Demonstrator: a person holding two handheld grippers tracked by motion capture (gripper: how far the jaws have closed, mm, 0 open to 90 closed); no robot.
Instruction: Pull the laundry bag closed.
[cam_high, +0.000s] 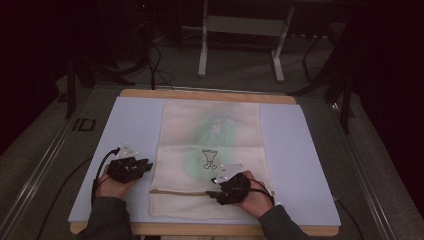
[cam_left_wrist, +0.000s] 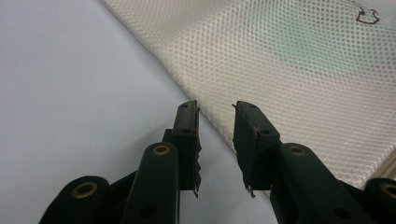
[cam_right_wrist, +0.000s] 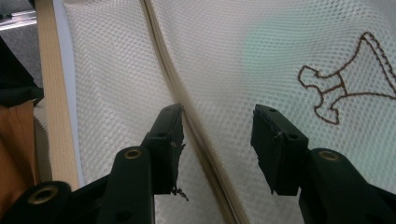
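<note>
Open-jawed left gripper (cam_left_wrist: 215, 140), mesh bag (cam_left_wrist: 299, 70) edge just ahead. Right gripper (cam_right_wrist: 217, 149) open too, astride folded hem. Soft, light, floppy; best pinched at hem.

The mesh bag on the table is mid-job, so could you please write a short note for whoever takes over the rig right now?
Left gripper: open, at the left edge of the mesh bag, nothing gripped.
Right gripper: open over the bag, fingers astride its zipper seam, not clamped.
Bag: flat on the blue mat, green item inside.
Done: both grippers in position.
Left: probably grip the bag and work the seam.
</note>
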